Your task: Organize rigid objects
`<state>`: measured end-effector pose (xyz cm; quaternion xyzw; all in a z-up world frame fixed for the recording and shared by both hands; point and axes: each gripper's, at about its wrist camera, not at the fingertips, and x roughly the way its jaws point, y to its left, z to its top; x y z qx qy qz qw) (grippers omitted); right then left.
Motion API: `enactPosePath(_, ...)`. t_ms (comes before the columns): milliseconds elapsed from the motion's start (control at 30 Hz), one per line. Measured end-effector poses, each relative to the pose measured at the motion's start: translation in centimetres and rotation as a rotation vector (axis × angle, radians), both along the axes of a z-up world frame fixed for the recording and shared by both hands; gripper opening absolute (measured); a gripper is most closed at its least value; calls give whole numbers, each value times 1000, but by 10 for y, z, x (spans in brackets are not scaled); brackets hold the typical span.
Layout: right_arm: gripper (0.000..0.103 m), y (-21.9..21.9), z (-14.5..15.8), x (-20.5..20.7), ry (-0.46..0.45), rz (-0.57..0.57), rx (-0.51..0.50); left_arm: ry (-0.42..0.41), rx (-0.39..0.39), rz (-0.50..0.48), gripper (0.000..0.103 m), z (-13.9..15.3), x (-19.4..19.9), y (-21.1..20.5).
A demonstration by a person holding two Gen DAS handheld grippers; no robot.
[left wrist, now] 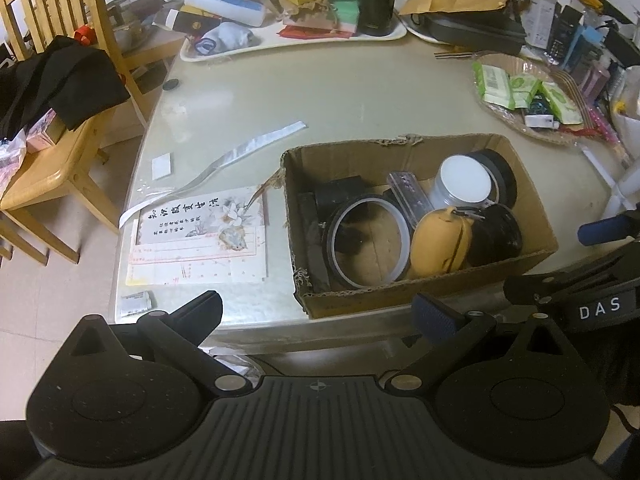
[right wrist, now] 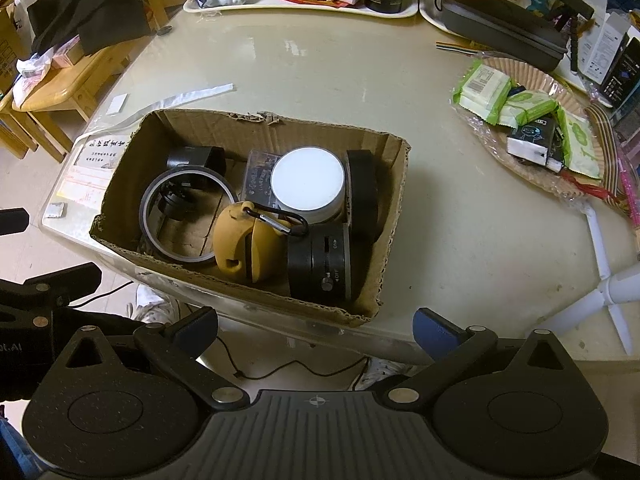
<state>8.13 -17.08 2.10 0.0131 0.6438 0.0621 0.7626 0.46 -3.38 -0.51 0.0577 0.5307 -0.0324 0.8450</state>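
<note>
**Box packed, both grippers empty**

We see our left gripper [left wrist: 318,312] and right gripper [right wrist: 316,326] spread wide at the bottom of their frames, gripping nothing. The cardboard box [right wrist: 394,200] sits mid-frame on the table [right wrist: 320,72], with a tape roll [right wrist: 146,204], yellow case [right wrist: 240,244], white-lidded jar [right wrist: 308,180] and black speaker [right wrist: 318,264] inside.
</note>
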Motion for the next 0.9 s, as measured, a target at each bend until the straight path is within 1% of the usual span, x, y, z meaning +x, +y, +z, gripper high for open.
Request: enactPosePath(900,103,1,1,0,-1,0,1,2,-1,9,103,0,0,1)
